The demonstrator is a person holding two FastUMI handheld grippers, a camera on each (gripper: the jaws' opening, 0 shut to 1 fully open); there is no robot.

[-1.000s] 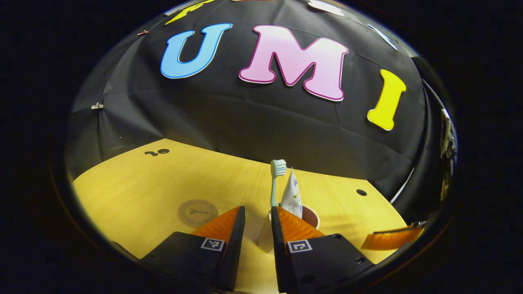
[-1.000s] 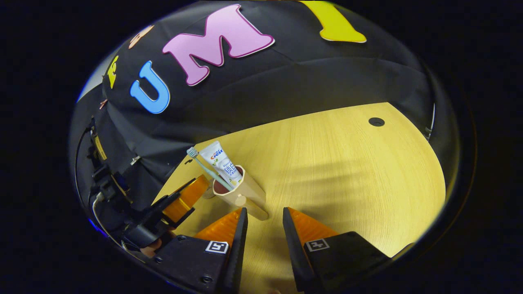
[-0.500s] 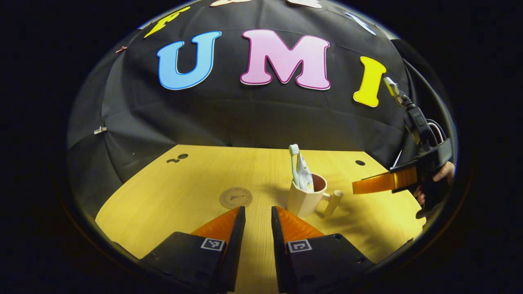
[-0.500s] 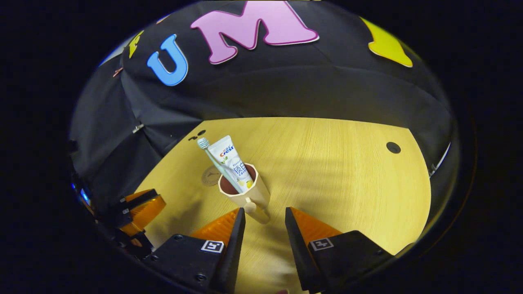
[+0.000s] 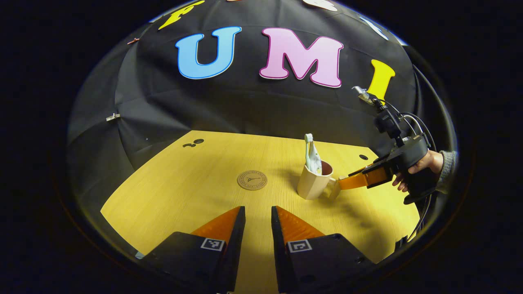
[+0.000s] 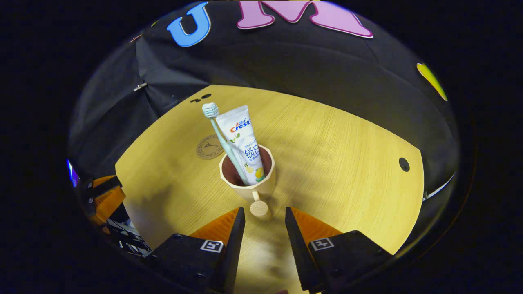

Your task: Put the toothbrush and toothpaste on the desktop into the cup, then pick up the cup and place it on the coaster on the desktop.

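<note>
Your right claw (image 6: 264, 214) stands open just short of the one beige cup's (image 6: 255, 185) round peg handle. Your left claw (image 5: 258, 214), open too, holds nothing. Inside the cup: one green toothbrush (image 6: 222, 139), one white toothpaste tube (image 6: 245, 141). One round brown coaster (image 5: 252, 180) lies left of the cup on the wood-grain tabletop (image 5: 192, 183).

Toothpaste (image 6: 245, 145) tube: "Crest" brand, Chinese characters "锁白". Coaster (image 6: 209, 147) print illegible.
</note>
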